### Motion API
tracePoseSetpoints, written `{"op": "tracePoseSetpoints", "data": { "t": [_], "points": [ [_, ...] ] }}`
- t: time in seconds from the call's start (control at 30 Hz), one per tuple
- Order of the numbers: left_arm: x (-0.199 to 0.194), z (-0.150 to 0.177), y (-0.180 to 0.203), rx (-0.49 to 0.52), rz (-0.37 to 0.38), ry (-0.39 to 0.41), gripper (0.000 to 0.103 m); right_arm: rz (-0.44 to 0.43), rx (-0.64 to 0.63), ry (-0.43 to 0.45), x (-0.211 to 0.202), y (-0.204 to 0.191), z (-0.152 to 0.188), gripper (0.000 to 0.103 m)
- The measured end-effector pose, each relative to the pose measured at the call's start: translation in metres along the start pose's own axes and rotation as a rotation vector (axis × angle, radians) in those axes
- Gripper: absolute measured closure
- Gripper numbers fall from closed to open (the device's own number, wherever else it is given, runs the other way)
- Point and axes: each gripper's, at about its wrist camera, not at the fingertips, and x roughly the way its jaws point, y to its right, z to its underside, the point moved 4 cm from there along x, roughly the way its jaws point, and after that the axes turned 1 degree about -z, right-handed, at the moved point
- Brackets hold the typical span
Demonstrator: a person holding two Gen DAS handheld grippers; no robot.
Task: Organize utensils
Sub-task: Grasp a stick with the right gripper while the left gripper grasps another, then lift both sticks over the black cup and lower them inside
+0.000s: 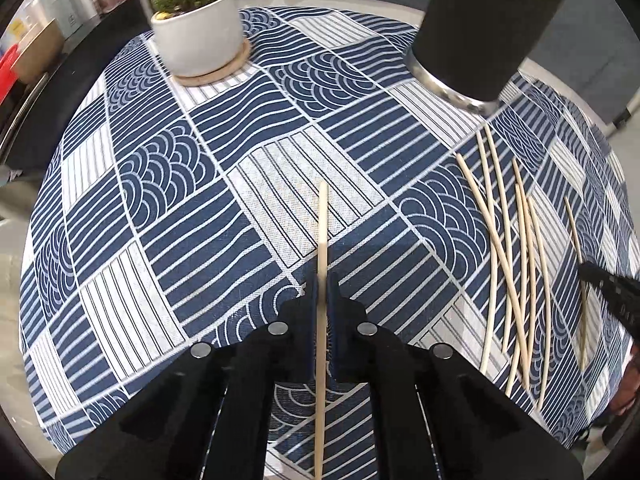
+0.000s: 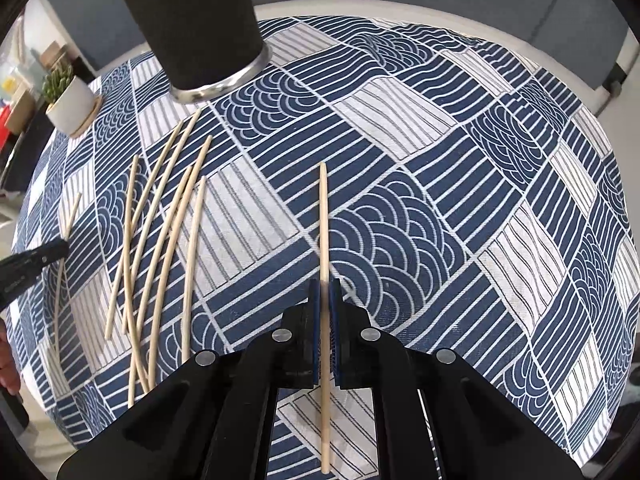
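While both jaws clamp shut, each grips one chopstick (image 1: 322, 240) (image 2: 324, 220).

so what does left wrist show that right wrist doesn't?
Only the left wrist view: the left hand-held gripper close up, shut on one pale wooden chopstick, with the loose chopsticks to its right.

Only the right wrist view: the right hand-held gripper close up, shut on its own chopstick, with the loose ones to its left.

Both: the blue-and-white patterned tablecloth, the black cylindrical holder with a metal base ring, the white potted cactus on a wooden coaster, the loose pile of wooden chopsticks, and the other gripper at the frame edge.
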Motion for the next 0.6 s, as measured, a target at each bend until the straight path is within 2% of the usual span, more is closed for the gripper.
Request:
{"op": "tracePoseSetpoints", "data": {
  "t": [0.23, 0.43, 0.6],
  "points": [
    [-0.002, -0.001, -0.014, 0.007, 0.072, -0.03, 0.098, -0.01, 0.08, 0.033, -0.011, 0.016, 0.002, 0.099],
    [-0.003, -0.004, -0.024, 0.037, 0.12, -0.025, 0.098, -0.087, 0.131, 0.157, -0.04, 0.017, -0.003, 0.098],
    [-0.018, -0.02, -0.027, 0.044, 0.145, -0.012, 0.098, -0.126, 0.123, 0.229, -0.066, 0.008, -0.022, 0.098]
  ]
}}
